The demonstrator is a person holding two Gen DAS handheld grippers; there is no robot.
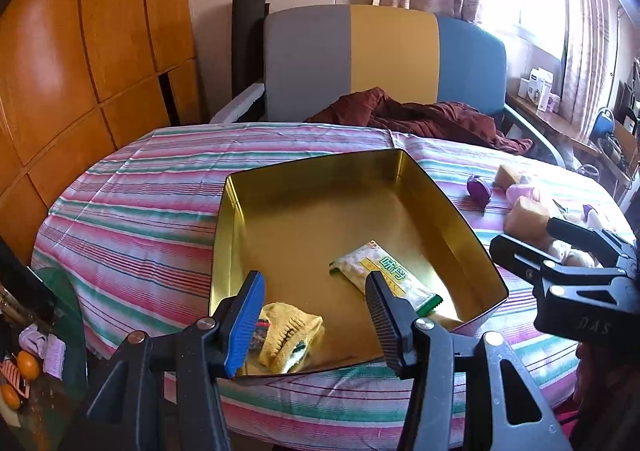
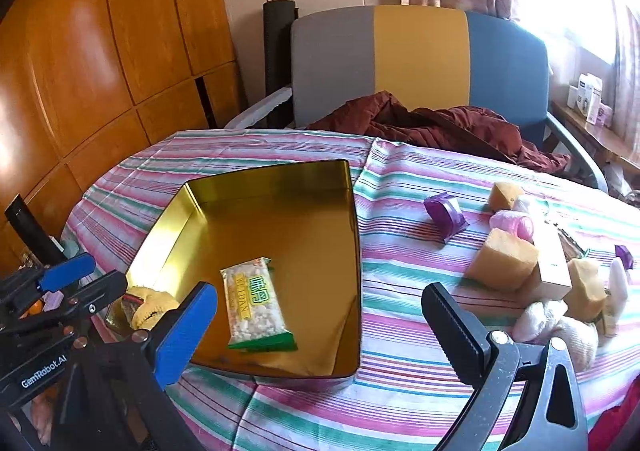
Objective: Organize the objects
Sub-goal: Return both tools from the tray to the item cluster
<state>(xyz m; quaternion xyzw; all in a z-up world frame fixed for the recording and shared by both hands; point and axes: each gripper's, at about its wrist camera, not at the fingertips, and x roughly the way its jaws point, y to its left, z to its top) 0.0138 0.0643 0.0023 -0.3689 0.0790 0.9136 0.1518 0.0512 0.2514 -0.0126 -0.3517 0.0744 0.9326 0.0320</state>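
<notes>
An open gold tin (image 1: 234,211) (image 2: 357,251) sits on the striped tablecloth. Inside it lie a green and yellow snack packet (image 1: 386,271) (image 2: 256,303) and a yellow knitted cloth (image 1: 290,335) (image 2: 154,309) in the near left corner. My left gripper (image 1: 314,315) (image 2: 80,279) hovers over that corner, jaws partly apart and empty, with the cloth below and beyond its tips. My right gripper (image 2: 320,327) (image 1: 532,239) is wide open and empty over the tin's near right side. Loose items lie to the right: tan sponge blocks (image 2: 502,259), a purple ring (image 2: 444,213), pink yarn (image 2: 514,223) and a white sock (image 2: 556,323).
A grey, yellow and blue chair (image 2: 420,59) stands behind the table with a maroon garment (image 2: 440,123) on its seat. Wooden cabinet doors (image 1: 80,71) fill the left. A low side surface with oranges (image 1: 28,365) sits at the table's left edge. A narrow white box (image 2: 554,267) lies among the sponges.
</notes>
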